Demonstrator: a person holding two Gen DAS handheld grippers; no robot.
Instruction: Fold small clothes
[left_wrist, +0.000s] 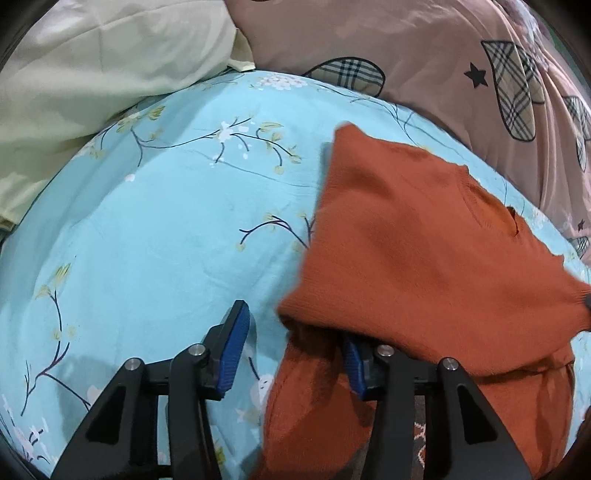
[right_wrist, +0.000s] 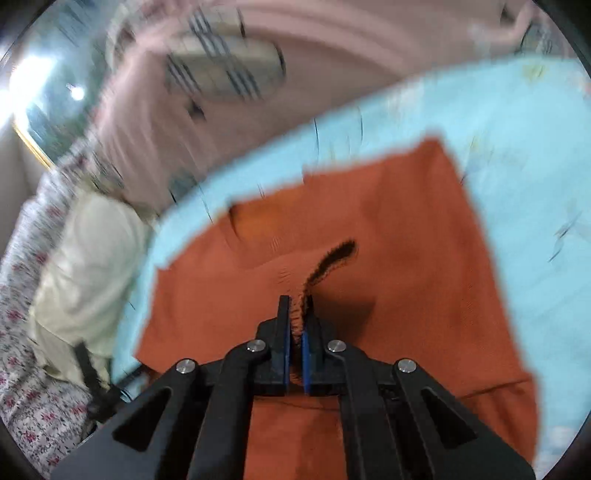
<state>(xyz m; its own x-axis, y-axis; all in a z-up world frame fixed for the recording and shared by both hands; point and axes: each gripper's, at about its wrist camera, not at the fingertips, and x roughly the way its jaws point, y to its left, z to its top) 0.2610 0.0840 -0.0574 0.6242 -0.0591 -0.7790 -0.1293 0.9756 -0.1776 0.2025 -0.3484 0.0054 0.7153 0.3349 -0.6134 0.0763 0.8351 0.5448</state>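
An orange knitted sweater (left_wrist: 424, 240) lies on a light blue floral bedsheet (left_wrist: 155, 221). In the left wrist view my left gripper (left_wrist: 291, 339) is open at the sweater's near left edge; a fold of the sweater drapes over its right finger, and the left finger (left_wrist: 232, 354) is over bare sheet. In the right wrist view my right gripper (right_wrist: 295, 321) is shut on a pinched ridge of the orange sweater (right_wrist: 369, 206) and holds it up above the rest of the garment. That view is blurred by motion.
A pale green pillow (left_wrist: 92, 62) lies at the far left and a pink quilt with plaid patches (left_wrist: 443, 55) lies along the back and right. In the right wrist view the pillow (right_wrist: 85, 258) and a floral fabric (right_wrist: 33, 387) are at the left.
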